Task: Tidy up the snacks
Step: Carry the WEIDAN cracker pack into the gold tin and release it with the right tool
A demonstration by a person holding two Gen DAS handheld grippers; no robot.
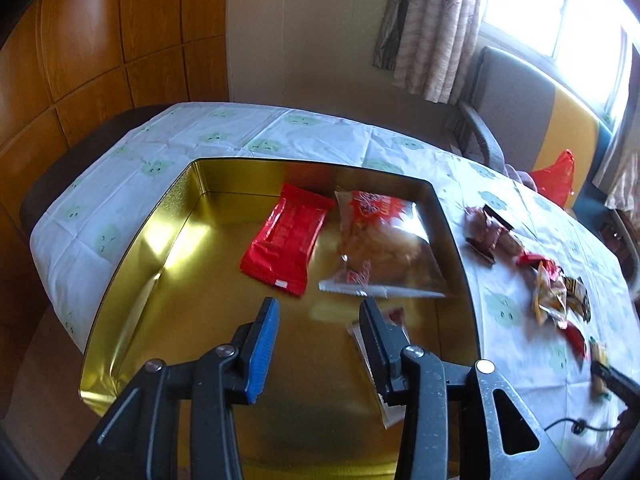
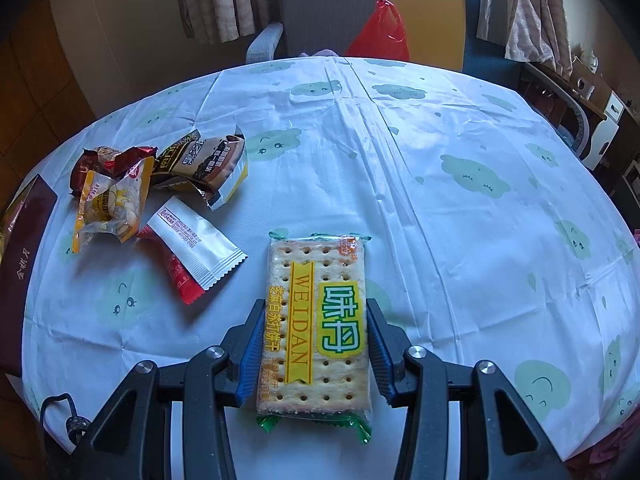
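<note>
An open gold tin stands on the cloud-print tablecloth. Inside it lie a red packet, a clear bag of pastry and a small packet partly hidden behind my left gripper's right finger. My left gripper hovers over the tin's floor, open, with nothing between its pads. In the right wrist view my right gripper is shut on a pack of crackers with a green and yellow label, its pads against the pack's long sides, just over the tablecloth.
Several loose snack packets lie in a heap left of the crackers, with a white and red packet nearest. The same heap lies right of the tin. A dark brown box sits at the left edge. A chair and red bag stand behind.
</note>
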